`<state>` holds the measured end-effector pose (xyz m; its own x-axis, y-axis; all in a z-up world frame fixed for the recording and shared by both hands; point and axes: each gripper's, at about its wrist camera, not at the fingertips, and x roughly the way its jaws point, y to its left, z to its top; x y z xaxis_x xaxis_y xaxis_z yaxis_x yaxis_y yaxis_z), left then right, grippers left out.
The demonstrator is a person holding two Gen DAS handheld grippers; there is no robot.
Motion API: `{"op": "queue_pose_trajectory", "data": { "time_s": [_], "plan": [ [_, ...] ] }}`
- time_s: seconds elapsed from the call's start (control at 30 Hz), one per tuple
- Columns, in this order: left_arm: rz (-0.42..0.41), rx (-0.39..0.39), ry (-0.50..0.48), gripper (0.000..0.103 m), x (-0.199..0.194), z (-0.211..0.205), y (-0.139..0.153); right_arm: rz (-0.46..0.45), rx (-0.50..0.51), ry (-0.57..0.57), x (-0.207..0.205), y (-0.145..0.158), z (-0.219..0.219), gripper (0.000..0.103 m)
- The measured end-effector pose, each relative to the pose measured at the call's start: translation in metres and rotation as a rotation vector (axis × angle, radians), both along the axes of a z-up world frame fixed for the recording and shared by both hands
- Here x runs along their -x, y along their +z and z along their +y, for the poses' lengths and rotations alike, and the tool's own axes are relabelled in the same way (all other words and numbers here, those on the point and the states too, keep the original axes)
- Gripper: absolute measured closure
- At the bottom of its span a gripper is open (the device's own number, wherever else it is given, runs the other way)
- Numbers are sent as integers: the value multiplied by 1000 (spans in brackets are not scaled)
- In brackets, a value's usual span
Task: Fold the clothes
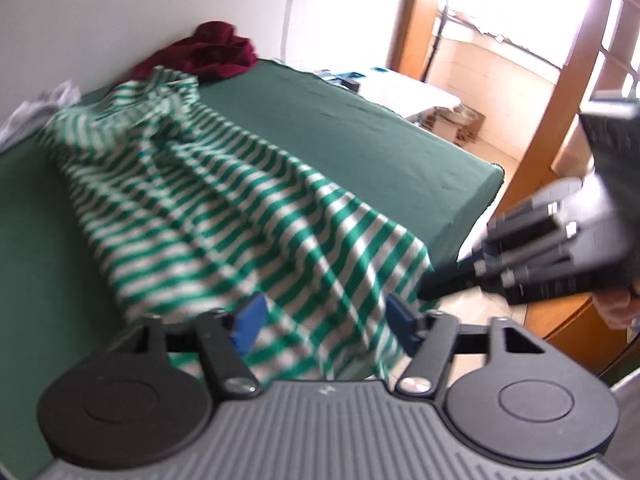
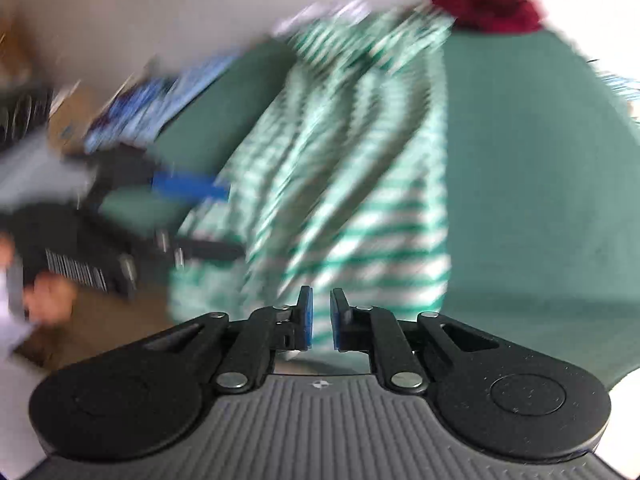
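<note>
A green-and-white striped shirt (image 1: 224, 208) lies bunched and wrinkled on a table covered with a dark green cloth (image 1: 360, 140). Its near part spills over the front edge of the table, close to both tools.

The left gripper (image 1: 326, 326) hangs over that near part. Its two blue pads (image 1: 250, 322) stand wide apart, with striped cloth showing in the gap between them. The pads do not press on the cloth, so this tool is open and holds nothing.

The right gripper (image 2: 321, 318) is just above the same end of the shirt. Its blue pads sit close together with a thin gap between them, and nothing is in that gap. It is only a little open. From the left wrist view its dark fingertip (image 1: 444, 282) reaches the corner of the shirt; the picture is blurry there, so it may be touching or just beside it.

At the far end of the table, against the white wall (image 1: 140, 12), sits a dark red piece of clothing (image 1: 208, 52), touching the top end of the striped shirt. Something white and crumpled (image 1: 44, 104) lies at the far left. A wooden door frame (image 1: 560, 88) stands to the right, with bright light behind it.
</note>
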<state>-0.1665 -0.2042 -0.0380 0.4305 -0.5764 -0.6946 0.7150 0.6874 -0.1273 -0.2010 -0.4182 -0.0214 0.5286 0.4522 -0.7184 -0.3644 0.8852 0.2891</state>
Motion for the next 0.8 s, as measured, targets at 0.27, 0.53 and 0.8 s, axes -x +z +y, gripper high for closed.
{"op": "queue_pose_trajectory", "data": {
  "time_s": [0.27, 0.53, 0.8],
  "plan": [
    [3, -57, -44, 61, -15, -39, -31, 44, -56, -109, -12, -25, -26, 91],
    [14, -89, -8, 51, 10, -28, -28, -38, -116, -43, -16, 5, -16, 75],
    [-76, -72, 109, 36, -10, 5, 13, 36, -86, -82, -73, 10, -25, 74]
  ]
}}
